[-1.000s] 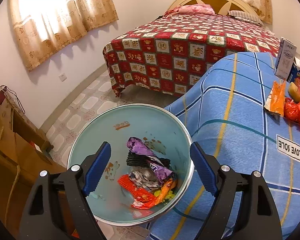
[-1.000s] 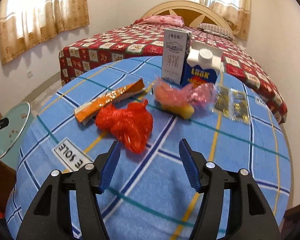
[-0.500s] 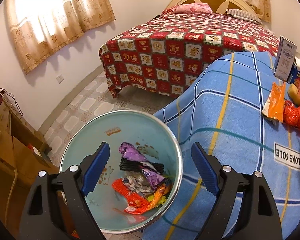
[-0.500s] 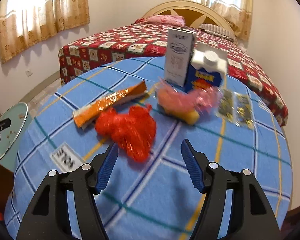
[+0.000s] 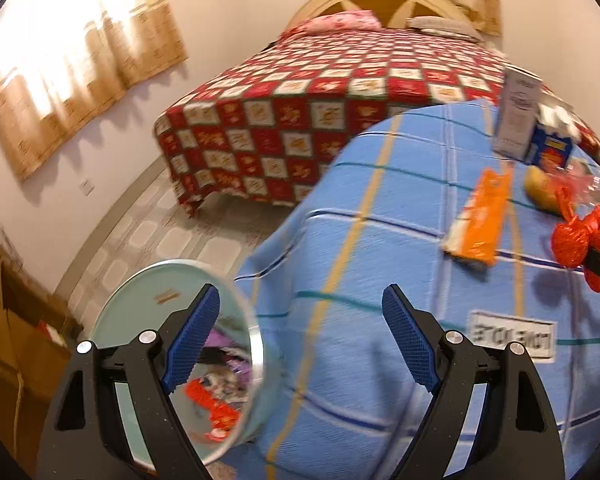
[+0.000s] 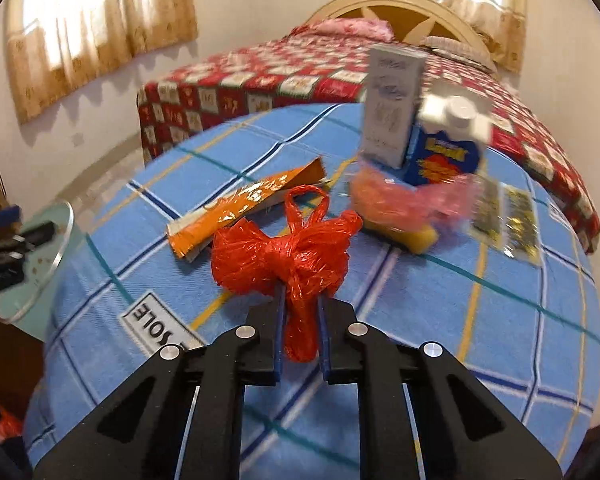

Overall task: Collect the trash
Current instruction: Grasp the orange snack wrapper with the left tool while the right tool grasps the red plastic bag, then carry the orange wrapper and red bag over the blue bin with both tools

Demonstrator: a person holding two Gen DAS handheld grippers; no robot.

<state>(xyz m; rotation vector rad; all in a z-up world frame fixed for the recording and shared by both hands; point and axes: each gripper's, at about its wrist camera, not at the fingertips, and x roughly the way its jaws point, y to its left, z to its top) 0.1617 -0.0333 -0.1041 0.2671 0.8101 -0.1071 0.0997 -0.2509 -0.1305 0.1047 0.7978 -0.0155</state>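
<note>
Now, on my left wrist view, the left hand-held gripper (image 5: 300, 340) hangs with its blue pads spread wide and nothing between them, poised over the near edge of the counter (image 5: 380, 240) with its blue checked cloth. Just beside that edge, low on the left, stands the pale green bin (image 5: 148, 292), and I can see wrappers lying in its bottom. Toward the counter's far right side lie an orange wrapper (image 5: 480, 216) and the red plastic bag (image 5: 576, 240), with a grey carton (image 5: 516, 120) upright behind them near the far edge.

On my right wrist view, the right hand-held gripper (image 6: 300, 308) is clamped on the red plastic bag (image 6: 288, 252): a twisted tail of it is pinched between the narrow jaws, and the knotted bulk bunches out just past the tips, above the middle of the counter (image 6: 480, 300). Behind it the orange wrapper (image 6: 244, 204) lies flat, and a blue carton (image 6: 444, 152) stands beside the grey one (image 6: 392, 108). The bin (image 6: 40, 256) sits off the counter's left edge.
</note>
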